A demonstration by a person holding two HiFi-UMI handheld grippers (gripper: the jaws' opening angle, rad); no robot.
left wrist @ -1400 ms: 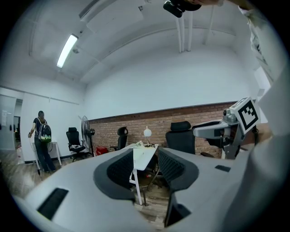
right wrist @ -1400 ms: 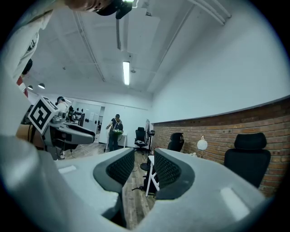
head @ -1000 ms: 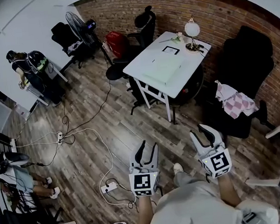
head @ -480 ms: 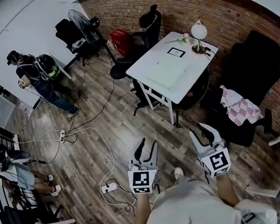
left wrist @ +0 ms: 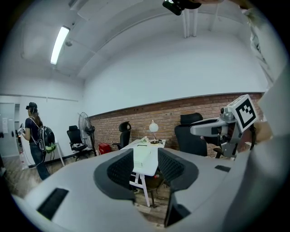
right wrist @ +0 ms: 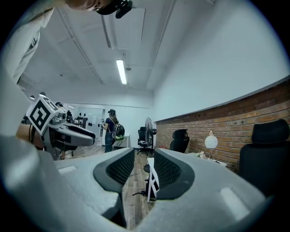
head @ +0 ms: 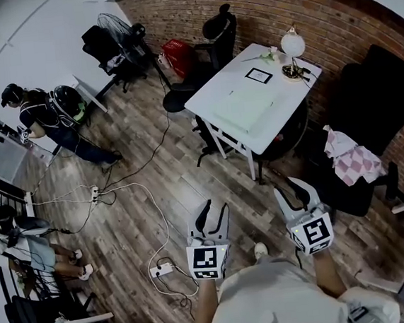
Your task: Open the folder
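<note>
The fingers (left wrist: pixel 121 170) of the left gripper (left wrist: pixel 145 164) stand partly apart, with a clear gap, and they hold nothing. Through the gap only the distant room is visible. The fingers (right wrist: pixel 121 168) of the right gripper (right wrist: pixel 144 170) are in the same state: partly open, with nothing between them.

In the head view the 2 grippers are side by side in front of the person's body, above the wooden floor (head: pixel 138 163), the left gripper (head: pixel 213 216) a little lower in the picture than the right gripper (head: pixel 297 192). Both point toward the white worktop (head: pixel 213 96), which is well apart from them.

The folder (head: pixel 245 105) is a pale, flat thing and it lies near the middle of this worktop. No gripper touches it. At the far end of the worktop, near the brick wall, there are a lamp (head: pixel 292 48) with a round white shade and a small black-framed card (head: pixel 259 76).

To the right of the worktop is a black chair (head: pixel 366 99), and a pink checked cloth (head: pixel 353 162) hangs on it. Another person (head: pixel 45 115), who carries a backpack, stands far to the left near the white wall. A white power strip (head: pixel 160 270) lies on the floor just beside the left gripper.
</note>
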